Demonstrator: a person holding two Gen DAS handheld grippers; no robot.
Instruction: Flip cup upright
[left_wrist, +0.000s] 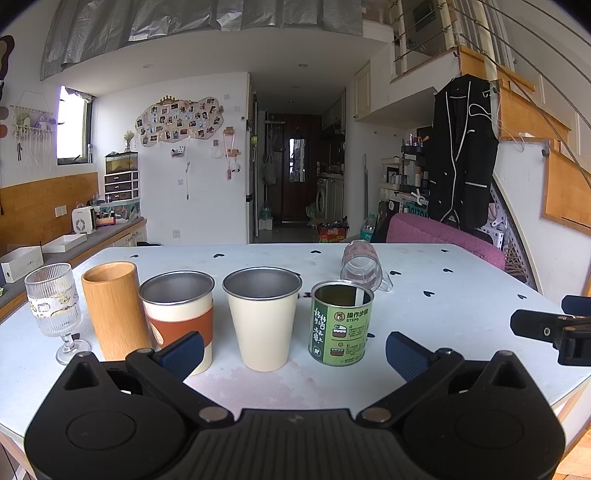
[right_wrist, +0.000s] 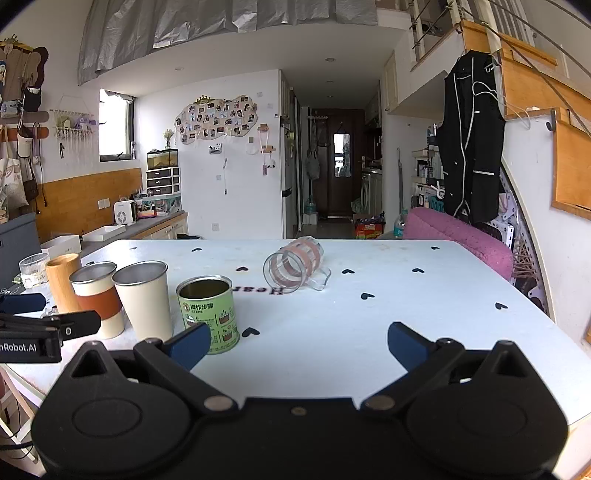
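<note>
A clear glass cup with pink bands (right_wrist: 295, 267) lies on its side on the white table (right_wrist: 406, 314), mouth toward me, handle at its right. It also shows in the left wrist view (left_wrist: 364, 266), behind the green tin. My right gripper (right_wrist: 299, 341) is open and empty, low over the table, well short of the cup. My left gripper (left_wrist: 295, 352) is open and empty in front of the row of upright cups.
Upright in a row: a ribbed stem glass (left_wrist: 55, 302), a bamboo cup (left_wrist: 114, 310), a steel cup with a brown sleeve (left_wrist: 179, 314), a cream cup (left_wrist: 263, 314), a green tin (left_wrist: 341, 321). A pink chair (right_wrist: 461, 236) stands at the table's far right.
</note>
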